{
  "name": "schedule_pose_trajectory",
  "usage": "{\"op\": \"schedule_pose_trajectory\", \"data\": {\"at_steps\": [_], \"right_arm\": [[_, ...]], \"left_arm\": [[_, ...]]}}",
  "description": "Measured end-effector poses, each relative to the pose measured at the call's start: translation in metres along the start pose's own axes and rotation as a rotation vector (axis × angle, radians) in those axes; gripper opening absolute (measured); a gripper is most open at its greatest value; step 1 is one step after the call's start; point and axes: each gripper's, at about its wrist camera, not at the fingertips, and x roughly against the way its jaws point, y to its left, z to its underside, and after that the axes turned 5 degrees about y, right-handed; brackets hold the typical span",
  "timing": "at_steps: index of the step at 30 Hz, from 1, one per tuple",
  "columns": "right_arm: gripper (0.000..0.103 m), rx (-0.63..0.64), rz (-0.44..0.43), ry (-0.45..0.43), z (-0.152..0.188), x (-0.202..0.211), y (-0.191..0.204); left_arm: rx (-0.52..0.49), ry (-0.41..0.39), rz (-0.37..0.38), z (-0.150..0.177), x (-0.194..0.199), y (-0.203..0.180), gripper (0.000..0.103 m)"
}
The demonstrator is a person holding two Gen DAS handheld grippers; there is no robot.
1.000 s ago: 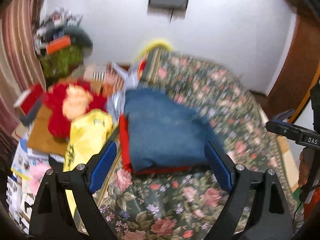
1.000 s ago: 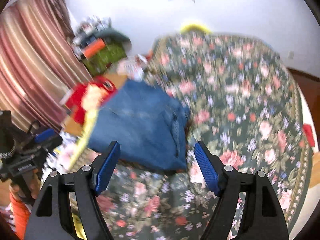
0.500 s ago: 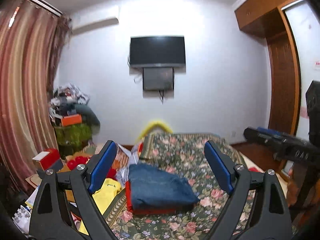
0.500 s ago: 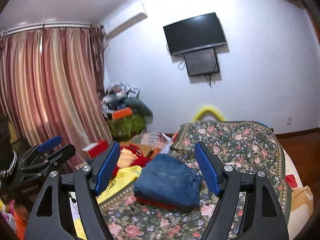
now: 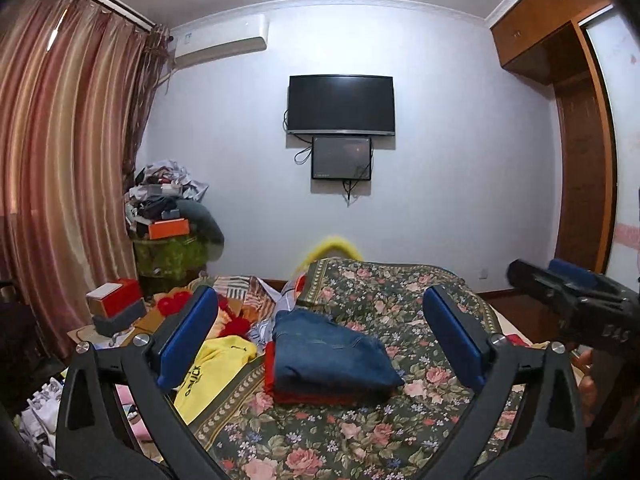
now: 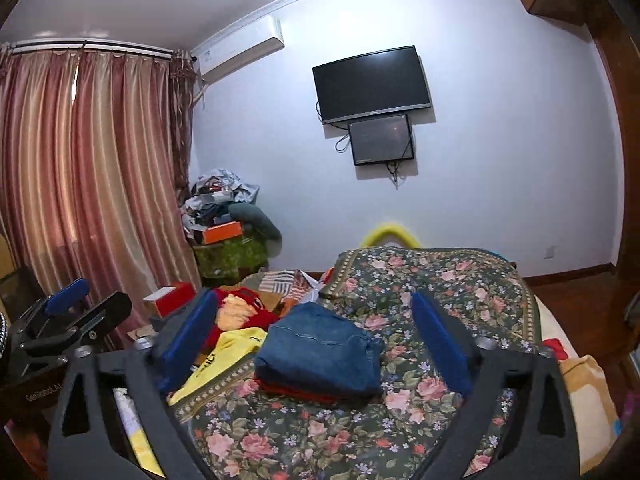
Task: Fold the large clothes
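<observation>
Both grippers, left gripper (image 5: 320, 338) and right gripper (image 6: 316, 340), now raised, fingers apart, above folded jeans (image 5: 330, 354).

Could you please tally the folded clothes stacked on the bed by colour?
Blue: 1, jeans on top
Red: 1, garment underneath
Total: 2, on the floral bedspread

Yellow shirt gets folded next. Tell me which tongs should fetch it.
Left, probably. The yellow shirt lies left of the folded jeans, beside the left tongs' left finger. Right tongs are open too but sit further right.
</observation>
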Motion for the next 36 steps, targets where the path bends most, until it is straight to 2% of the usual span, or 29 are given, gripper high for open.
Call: {"op": "schedule_pose_trajectory", "data": {"at_steps": [36], "right_arm": [[0.103, 0.019, 0.03, 0.047, 0.008, 0.004, 0.003]], "left_arm": [[0.053, 0.058, 0.02, 0.013, -0.007, 0.007, 0.103]]}}
